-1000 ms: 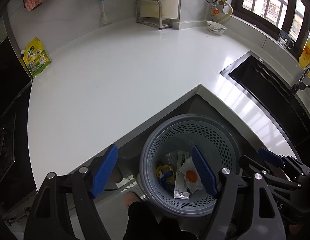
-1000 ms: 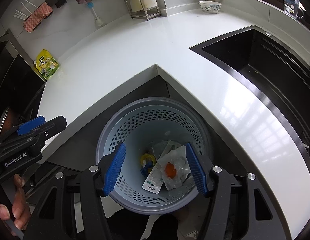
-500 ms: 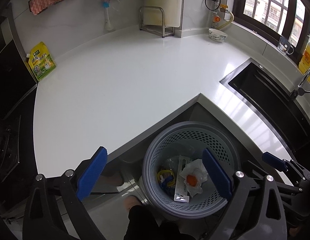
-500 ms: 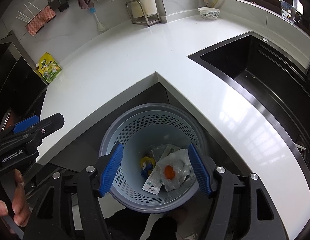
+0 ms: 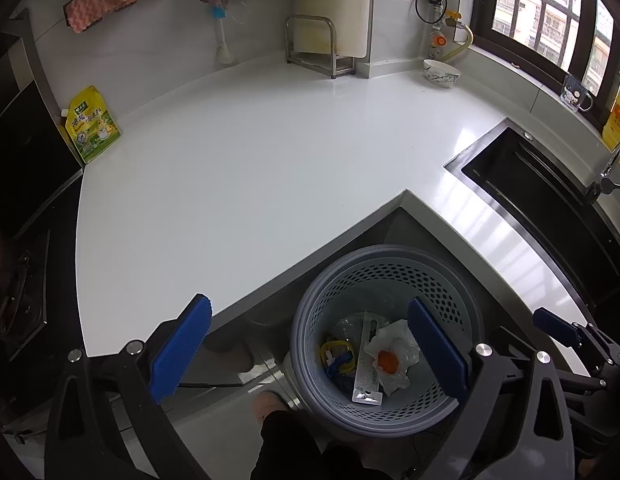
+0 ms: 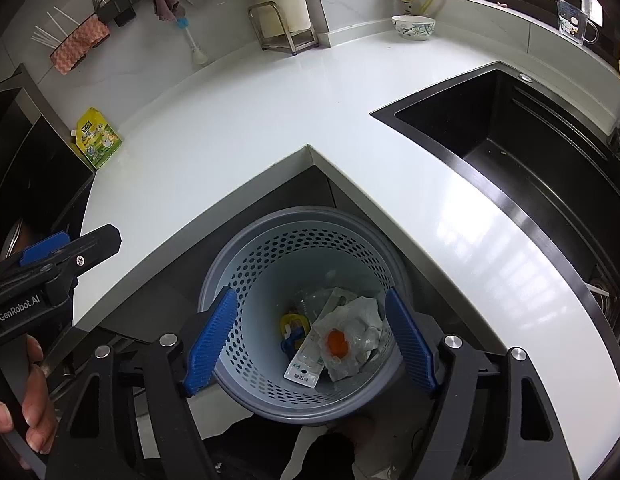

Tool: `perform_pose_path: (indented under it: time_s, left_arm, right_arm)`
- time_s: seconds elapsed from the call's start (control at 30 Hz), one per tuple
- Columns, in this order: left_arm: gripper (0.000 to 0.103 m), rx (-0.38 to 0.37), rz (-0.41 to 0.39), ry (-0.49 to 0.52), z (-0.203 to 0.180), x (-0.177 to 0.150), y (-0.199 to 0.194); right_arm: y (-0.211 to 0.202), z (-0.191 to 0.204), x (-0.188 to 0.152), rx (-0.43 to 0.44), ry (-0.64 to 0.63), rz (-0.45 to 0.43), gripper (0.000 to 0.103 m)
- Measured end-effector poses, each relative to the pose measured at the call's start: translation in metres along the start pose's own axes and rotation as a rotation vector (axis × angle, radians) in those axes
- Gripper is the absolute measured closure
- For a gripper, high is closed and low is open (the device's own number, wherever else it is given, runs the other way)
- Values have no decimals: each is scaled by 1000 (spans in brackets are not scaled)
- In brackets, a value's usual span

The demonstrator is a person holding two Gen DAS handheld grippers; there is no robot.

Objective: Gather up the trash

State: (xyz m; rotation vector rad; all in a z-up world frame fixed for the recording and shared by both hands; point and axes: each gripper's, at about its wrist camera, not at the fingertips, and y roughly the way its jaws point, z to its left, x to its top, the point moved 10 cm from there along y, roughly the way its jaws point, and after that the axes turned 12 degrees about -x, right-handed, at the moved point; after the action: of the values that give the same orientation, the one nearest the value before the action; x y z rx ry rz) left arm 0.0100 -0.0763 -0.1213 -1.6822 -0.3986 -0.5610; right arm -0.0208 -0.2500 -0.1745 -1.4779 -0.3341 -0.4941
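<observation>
Hovering over the perforated bin [image 6: 305, 240] on the floor below the counter's [image 5: 237, 168] inner corner, the left gripper [image 5: 310, 348] stands wide and empty, while the right gripper [image 6: 310, 340] has jaws opening with nothing between them. The trash, a crumpled wrapper [image 6: 350, 336] and a flat packet [image 6: 305, 364], lies inside the bin. Swinging either tool low could clip the near rim and tip it.

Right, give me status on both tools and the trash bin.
Left tool open, empty. Right tool opening, nothing between its jaws. Trash bin on the floor below both; crumpled paper and wrappers inside. Nothing in the way.
</observation>
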Motion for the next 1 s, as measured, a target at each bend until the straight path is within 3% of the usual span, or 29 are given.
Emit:
perform_pose_path:
  time_s: [1.0]
  left_arm:
    - [6,44,11,-12,5,-2,1]
  right_arm:
    - [0,2,1,-1,-12,1,30]
